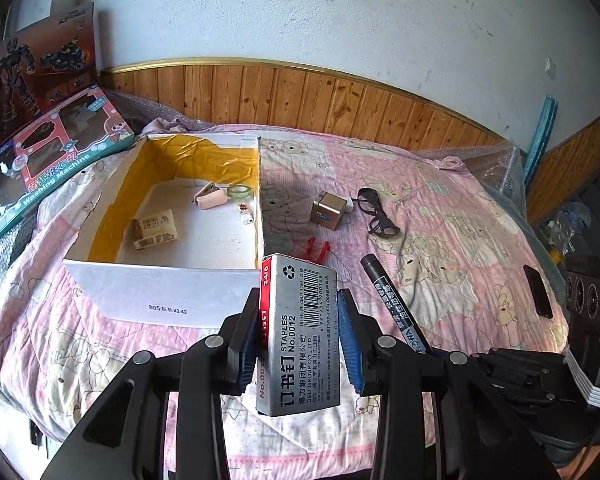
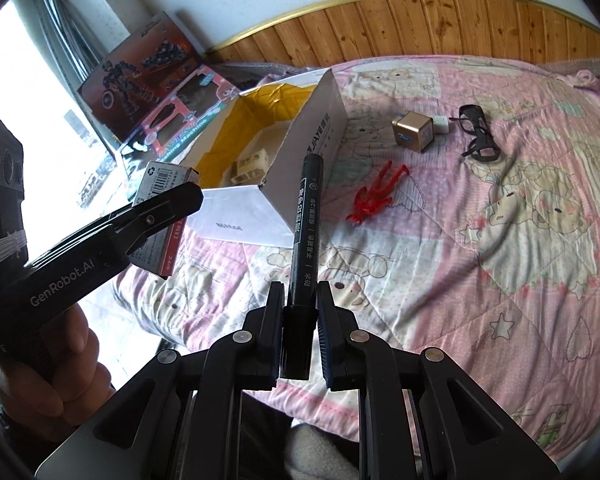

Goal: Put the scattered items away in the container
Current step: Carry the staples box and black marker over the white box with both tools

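Both jaws clamped: staple box [image 1: 296, 336], marker [image 2: 306, 240].

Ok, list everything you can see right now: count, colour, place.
shoebox: 1, white, yellow-lined, on quilt
items in shoebox: about five, pale
staples box: 1, grey-red, in left gripper
marker: 1, black, in right gripper
cube: 1, gold, on quilt
glasses: 1, black, beside cube
red figure: 1, near shoebox
toy boxes: 2, behind shoebox
hand: 1, holding left gripper

"STAPLES No.0012" on staple box [image 1: 296, 336], "GenRobot.AI" on left hand-held gripper [image 2: 172, 216]
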`<state>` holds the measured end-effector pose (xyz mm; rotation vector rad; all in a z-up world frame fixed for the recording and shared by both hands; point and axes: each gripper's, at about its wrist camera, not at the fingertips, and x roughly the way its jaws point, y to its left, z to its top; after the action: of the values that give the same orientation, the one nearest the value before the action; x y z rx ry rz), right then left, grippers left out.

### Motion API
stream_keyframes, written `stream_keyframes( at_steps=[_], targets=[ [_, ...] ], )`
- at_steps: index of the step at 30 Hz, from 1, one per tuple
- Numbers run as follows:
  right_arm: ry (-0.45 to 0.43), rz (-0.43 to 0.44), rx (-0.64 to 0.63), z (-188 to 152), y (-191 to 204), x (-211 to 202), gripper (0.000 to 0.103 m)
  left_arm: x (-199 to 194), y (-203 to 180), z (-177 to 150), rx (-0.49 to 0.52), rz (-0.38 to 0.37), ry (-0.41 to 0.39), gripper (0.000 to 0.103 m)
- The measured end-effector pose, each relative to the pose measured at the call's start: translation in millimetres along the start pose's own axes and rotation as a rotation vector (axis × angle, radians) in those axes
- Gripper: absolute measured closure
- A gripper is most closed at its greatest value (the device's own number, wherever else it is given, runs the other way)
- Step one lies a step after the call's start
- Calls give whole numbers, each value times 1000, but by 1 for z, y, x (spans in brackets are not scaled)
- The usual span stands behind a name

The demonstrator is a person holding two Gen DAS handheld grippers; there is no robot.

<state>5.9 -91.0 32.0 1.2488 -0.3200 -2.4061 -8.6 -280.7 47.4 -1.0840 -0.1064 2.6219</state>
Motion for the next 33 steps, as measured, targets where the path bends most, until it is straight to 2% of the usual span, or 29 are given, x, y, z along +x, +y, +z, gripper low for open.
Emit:
stream_keyframes(
  at_steps=[11, 21, 28, 33],
  targets=[
    [12, 65, -46, 29, 26, 18, 87, -5, 33, 15, -46, 60, -15, 66],
    [70, 97, -96, 67, 30, 43, 87, 17, 73, 41, -162, 72, 7, 66],
    [141, 117, -88, 110, 21, 60, 87, 39, 81, 66, -188, 102, 72, 66],
    [211, 129, -82, 136, 22, 58, 87, 38, 77, 90, -193, 126, 121, 66]
  ],
)
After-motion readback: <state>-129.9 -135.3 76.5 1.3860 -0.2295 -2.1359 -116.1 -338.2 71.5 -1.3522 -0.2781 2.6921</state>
